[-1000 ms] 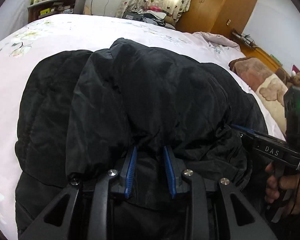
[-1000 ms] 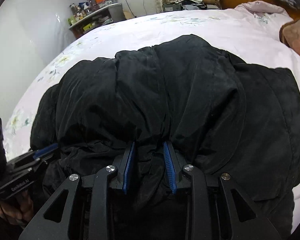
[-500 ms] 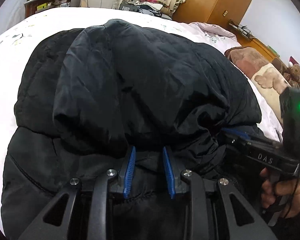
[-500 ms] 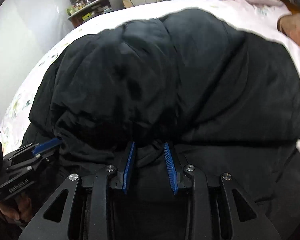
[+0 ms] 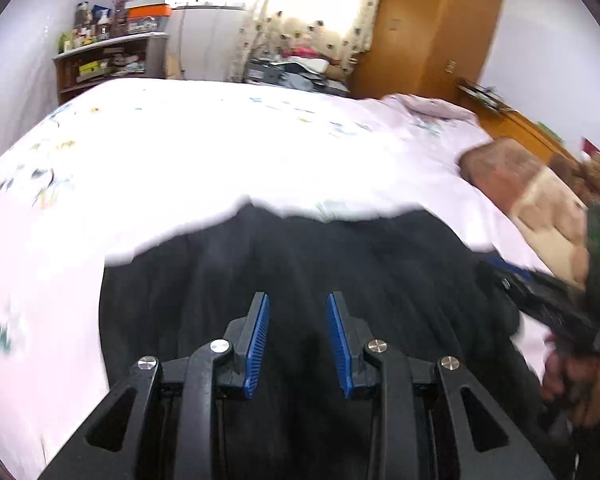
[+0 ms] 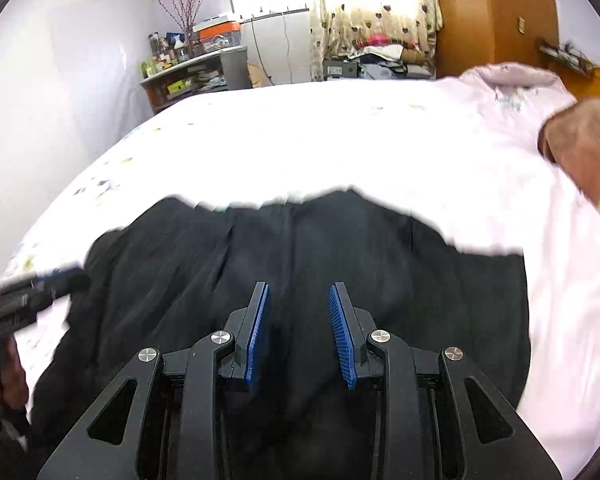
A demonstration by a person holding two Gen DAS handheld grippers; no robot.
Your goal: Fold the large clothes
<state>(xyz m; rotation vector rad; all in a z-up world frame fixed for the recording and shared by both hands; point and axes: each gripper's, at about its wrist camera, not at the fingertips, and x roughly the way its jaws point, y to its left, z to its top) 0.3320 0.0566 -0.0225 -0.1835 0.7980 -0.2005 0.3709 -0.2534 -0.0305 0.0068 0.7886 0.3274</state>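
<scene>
The black padded jacket [image 5: 340, 280] is lying spread on the pale floral bedsheet [image 5: 180, 168], stretching directly ahead of and beneath both claws. The left gripper [image 5: 298, 316] is hovering over the garment with its blue pads spread and nothing between them. The right gripper [image 6: 299, 308] is likewise spread and empty above the jacket [image 6: 300, 248], pointing toward the far edge of the bedsheet [image 6: 340, 140].

Matt black cloth jacket [image 5: 300, 272] lies on smooth pale cotton bedsheet [image 5: 180, 168].
</scene>
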